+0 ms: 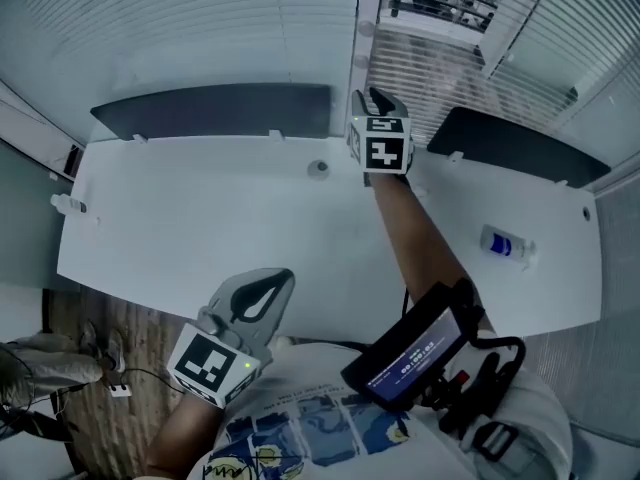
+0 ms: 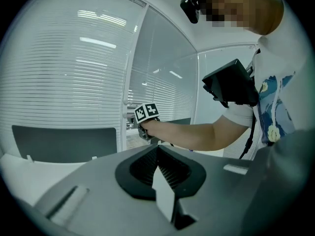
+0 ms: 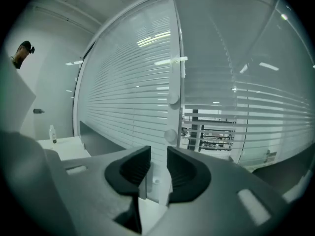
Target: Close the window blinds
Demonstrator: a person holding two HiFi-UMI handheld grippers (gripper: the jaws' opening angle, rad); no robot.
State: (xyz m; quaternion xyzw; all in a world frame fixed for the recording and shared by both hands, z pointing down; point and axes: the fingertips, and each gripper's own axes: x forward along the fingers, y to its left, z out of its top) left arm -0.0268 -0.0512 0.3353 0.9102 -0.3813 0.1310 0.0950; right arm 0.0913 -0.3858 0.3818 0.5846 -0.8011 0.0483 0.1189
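Your right claw point(image 1: 378, 100) is stretched across the white tabletop point(image 1: 200, 208) toward the white window post point(image 3: 173, 77) that divides the window blinds point(image 3: 123, 97) in two. Its jaws stand a little apart with nothing pressed between them. Seen along those jaws, the post and its two round knobs point(image 3: 170, 134) stand in line with the gap, farther off. The left blind point(image 1: 190, 28) has its slats turned shut and shows nothing through. The right blind point(image 1: 445, 63) has its slats open, with dark frames and lights visible between them. Your left claw point(image 1: 283, 278) is held low near your body, over the near edge of the tabletop, jaws together and empty. Two dark screens point(image 1: 215, 111) stand along the far edge of the tabletop, below the blinds. A small bottle point(image 1: 503, 243) lies on the tabletop's right side, well apart from both claws, and a device point(image 1: 412, 353) with a lit display is strapped to your right forearm.
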